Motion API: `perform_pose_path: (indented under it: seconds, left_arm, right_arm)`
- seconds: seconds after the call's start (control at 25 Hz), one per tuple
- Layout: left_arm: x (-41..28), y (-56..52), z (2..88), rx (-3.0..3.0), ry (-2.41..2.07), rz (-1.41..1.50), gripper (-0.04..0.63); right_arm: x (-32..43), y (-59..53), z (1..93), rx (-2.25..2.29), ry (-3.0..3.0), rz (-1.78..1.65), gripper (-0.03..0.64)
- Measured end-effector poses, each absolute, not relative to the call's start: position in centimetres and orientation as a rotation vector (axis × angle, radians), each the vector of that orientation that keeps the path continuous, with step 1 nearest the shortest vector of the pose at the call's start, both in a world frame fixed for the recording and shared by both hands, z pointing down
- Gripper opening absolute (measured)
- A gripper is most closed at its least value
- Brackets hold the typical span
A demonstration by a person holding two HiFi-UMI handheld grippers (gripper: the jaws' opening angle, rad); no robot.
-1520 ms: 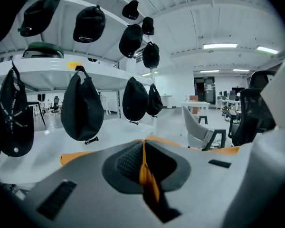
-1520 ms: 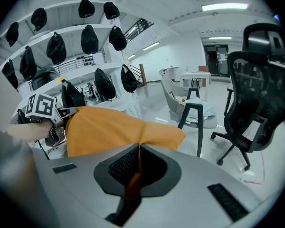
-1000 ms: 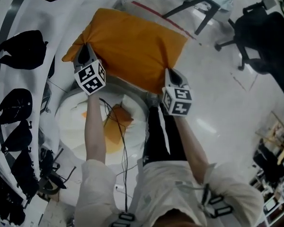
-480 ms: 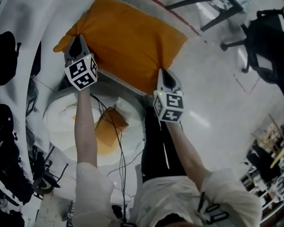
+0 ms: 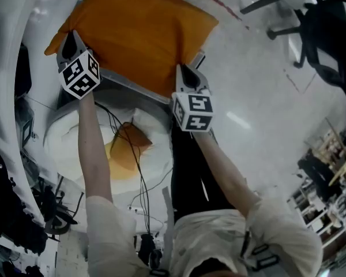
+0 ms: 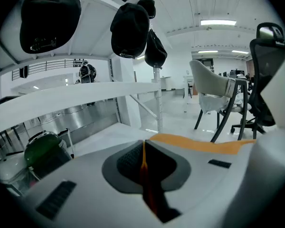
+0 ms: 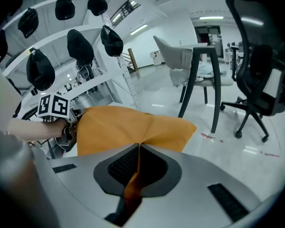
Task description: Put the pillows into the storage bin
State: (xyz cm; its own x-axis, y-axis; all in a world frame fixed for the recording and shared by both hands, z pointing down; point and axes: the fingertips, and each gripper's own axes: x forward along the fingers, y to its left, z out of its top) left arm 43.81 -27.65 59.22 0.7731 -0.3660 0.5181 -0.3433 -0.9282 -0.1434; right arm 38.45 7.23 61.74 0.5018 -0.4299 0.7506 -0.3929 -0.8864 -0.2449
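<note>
A large orange pillow (image 5: pixel 135 30) hangs at the top of the head view, held by its near edge at both ends. My left gripper (image 5: pixel 71 40) is shut on the pillow's left corner; orange fabric (image 6: pixel 145 175) shows pinched between its pads. My right gripper (image 5: pixel 183 74) is shut on the right part of that edge, with a fold of the pillow (image 7: pixel 128 125) running into its closed jaws. Below the pillow sits a round white storage bin (image 5: pixel 60 154) with another orange pillow (image 5: pixel 127 149) inside. The big pillow hides the bin's far side.
A white rack with black caps (image 6: pixel 130 30) stands on the left. Office chairs (image 5: pixel 328 33) stand on the shiny floor (image 5: pixel 259 97) to the right. Black cables (image 5: pixel 141 172) hang from the person's chest over the bin. A grey metal frame edge (image 5: pixel 124 88) lies under the pillow.
Both grippers have come down with the orange pillow still held. In the head view, pillow and grippers have shifted toward the top left, and the white bin sits closer beneath them.
</note>
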Motion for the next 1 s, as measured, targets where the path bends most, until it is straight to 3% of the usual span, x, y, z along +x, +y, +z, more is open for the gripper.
perform_pose_path:
  seconds: [0.08,0.16,0.2,0.24,0.28,1.0]
  left_arm:
    - [43.3,-28.3,60.0,-2.881,0.640,-0.879,0.020]
    - [43.1,-28.1,59.5,-2.860,0.660,-0.829,0.058]
    - [43.3,-27.6,59.1,-2.861,0.634,-0.801,0.138]
    - [43.7,-26.9,58.9,-2.864,0.596,-0.788,0.181]
    - [44.0,-26.3,58.9,-2.865,0.561,-0.790,0.189]
    - [40.2,-25.3,53.8,-2.976,0.614,-0.760,0.215]
  right_arm:
    - [37.2,6.6,63.5,-2.665,0.792,-1.449,0.014]
    - [36.2,6.1,64.8,-2.649,0.840,-1.524,0.090]
    - [35.9,5.8,65.4,-2.611,0.847,-1.552,0.111]
    - [35.7,5.5,65.8,-2.573,0.840,-1.565,0.187]
    - [35.8,5.3,65.8,-2.566,0.821,-1.549,0.310]
    - [41.7,3.8,57.7,-2.763,0.941,-1.273,0.308]
